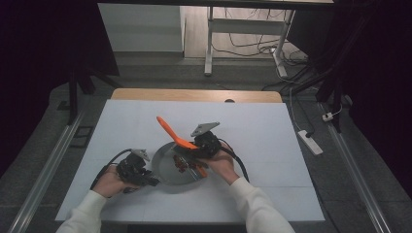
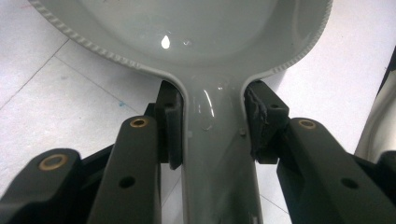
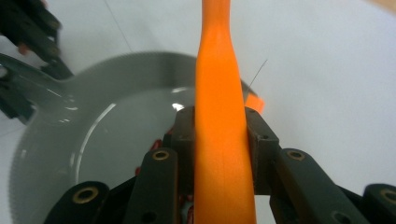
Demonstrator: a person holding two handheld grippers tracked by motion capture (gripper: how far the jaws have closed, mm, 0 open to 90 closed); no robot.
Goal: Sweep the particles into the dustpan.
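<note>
High view: the grey pan (image 1: 167,167) sits at lower centre of the white bench (image 1: 252,145). The left claw (image 1: 148,180) meets the pan from the lower left; in the left gripper view its pads (image 2: 170,123) are pinching the pan handle (image 2: 217,154), which runs straight up the frame into the bowl. The right claw (image 1: 187,150) is over the pan's right side and is pinching the orange spatula (image 1: 176,137). The spatula's long axis runs from the lower right, near the pan's rim, to the upper left, with one end above the pan's far edge. Small reddish-brown food pieces (image 1: 181,165) lie in the pan just left of the right claw, so the right hand is nearer to them. The next move likely depends on swinging the spatula's lower end leftward toward the food.
</note>
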